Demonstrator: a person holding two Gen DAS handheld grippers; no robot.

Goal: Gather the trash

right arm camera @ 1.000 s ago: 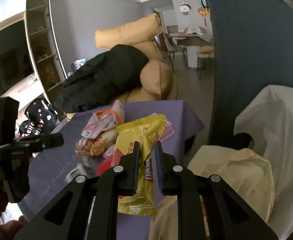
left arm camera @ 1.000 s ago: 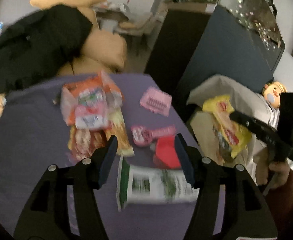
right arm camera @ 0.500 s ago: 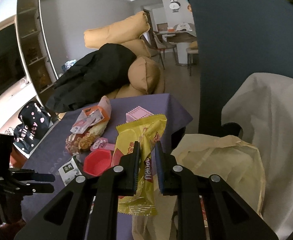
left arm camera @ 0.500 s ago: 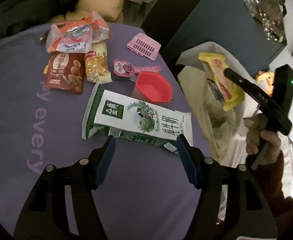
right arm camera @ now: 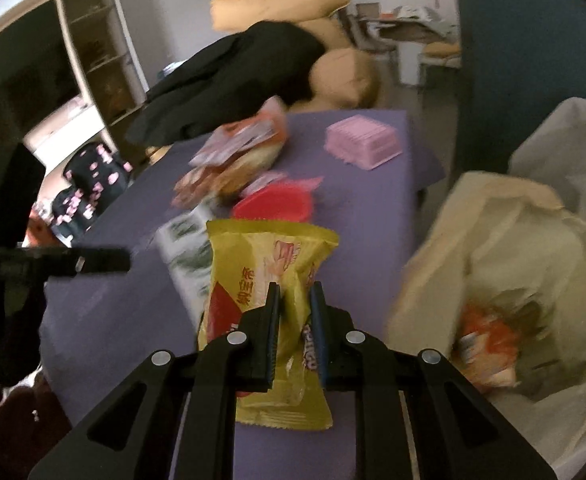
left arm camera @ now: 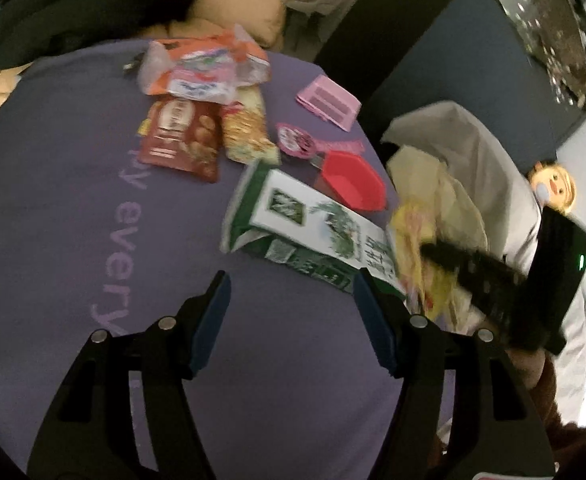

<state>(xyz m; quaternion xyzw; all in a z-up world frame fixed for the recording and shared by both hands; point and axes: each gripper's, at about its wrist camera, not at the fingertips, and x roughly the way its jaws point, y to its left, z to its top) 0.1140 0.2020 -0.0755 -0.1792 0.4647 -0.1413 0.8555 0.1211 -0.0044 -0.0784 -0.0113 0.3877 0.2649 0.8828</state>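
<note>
A flattened green-and-white milk carton (left arm camera: 313, 228) lies on the purple cloth (left arm camera: 93, 200) just beyond my left gripper (left arm camera: 291, 276). Its jaws are opening, with nothing between them. My right gripper (right arm camera: 295, 288) is shut on a yellow snack packet (right arm camera: 261, 256), which it holds above the table's edge beside the open cream trash bag (right arm camera: 493, 240). An orange wrapper (right arm camera: 481, 336) lies inside the bag. In the left wrist view the yellow packet (left arm camera: 413, 232) is blurred, close to the bag (left arm camera: 445, 184).
Beyond the carton are a red bowl (left arm camera: 351, 184), a pink lid (left arm camera: 295, 142), a pink box (left arm camera: 329, 100) and several snack packets (left arm camera: 181, 140). A black coat (right arm camera: 233, 76) covers tan cushions behind the table. A doll (left arm camera: 553, 188) sits past the bag.
My left gripper has sunk toward the table, its jaws have widened and the carton lies closer. My right gripper has dropped with the yellow packet toward the bag's mouth.
</note>
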